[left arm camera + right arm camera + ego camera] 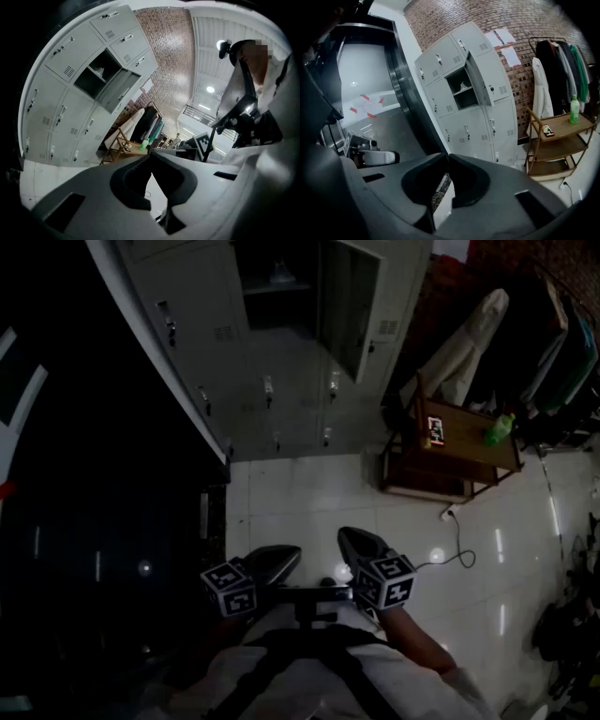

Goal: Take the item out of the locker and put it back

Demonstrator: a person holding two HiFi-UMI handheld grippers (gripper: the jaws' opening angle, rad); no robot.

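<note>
Left gripper point(151, 155): smooth grey curved jaws, tips together, nothing held.
Right gripper point(448, 155): same grey jaws, tips together, empty.
Item point(462, 86): small pale lump on the shelf point(465, 92) inside.
Locker point(440, 96): grey metal, flat doors, one open.
Floor point(309, 493): shiny white tiles.

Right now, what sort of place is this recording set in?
Probably a staff changing or locker area: a bank of grey metal lockers with one door open, a rail of hanging coats against a brick wall, and a wooden cart beside it.
</note>
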